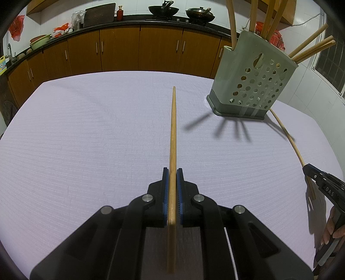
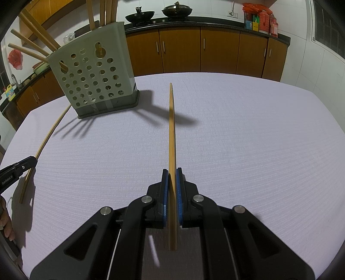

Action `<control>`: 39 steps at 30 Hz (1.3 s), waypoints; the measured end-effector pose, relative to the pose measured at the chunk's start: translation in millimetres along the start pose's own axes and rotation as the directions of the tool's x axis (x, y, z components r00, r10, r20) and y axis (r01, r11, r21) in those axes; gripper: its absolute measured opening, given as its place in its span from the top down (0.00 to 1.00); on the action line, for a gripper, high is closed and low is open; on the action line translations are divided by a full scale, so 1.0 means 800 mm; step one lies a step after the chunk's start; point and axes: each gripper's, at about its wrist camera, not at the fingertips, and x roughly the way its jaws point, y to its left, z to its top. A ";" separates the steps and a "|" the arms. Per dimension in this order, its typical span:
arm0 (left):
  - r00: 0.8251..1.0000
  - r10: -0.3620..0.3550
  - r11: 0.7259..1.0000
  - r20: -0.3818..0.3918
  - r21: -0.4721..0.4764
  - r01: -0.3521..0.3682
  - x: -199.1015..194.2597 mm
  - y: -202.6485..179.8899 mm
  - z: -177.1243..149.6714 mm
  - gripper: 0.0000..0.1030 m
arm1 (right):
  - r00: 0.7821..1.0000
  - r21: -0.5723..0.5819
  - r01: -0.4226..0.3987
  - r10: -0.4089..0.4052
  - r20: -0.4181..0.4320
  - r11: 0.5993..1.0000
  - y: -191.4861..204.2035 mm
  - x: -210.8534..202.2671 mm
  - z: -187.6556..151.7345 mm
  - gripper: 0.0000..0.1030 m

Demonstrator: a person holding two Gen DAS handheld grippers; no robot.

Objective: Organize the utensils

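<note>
We note both grippers, left gripper point(image 1: 172, 172) and right gripper point(image 2: 172, 172), share matte black linkages, round silver pivot screws and ribbed blue pads point(image 1: 165, 193); white lettering marks each outer side.

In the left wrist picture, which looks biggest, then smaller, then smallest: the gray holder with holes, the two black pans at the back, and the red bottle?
1. Gray holder, though it is much nearer.
2. The two pans: left pan and lidded pan look alike, so no ranking.
3. Red bottle.
</note>
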 end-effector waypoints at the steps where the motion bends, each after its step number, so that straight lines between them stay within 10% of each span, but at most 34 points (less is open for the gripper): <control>1: 1.000 0.000 1.000 0.000 0.000 0.000 0.000 0.000 0.000 0.91 | 1.000 0.000 0.000 0.000 0.000 1.000 0.000 0.000 0.000 0.92; 26: 1.000 0.020 0.998 -0.009 0.056 -0.019 -0.016 -0.012 -0.018 0.92 | 1.000 -0.002 -0.016 0.016 0.003 1.000 -0.004 -0.013 -0.012 0.93; 39: 0.972 -0.042 0.998 0.232 0.045 0.033 -0.122 -0.008 0.047 0.92 | 0.954 -0.022 -0.026 0.031 0.299 0.999 -0.001 -0.124 0.044 0.93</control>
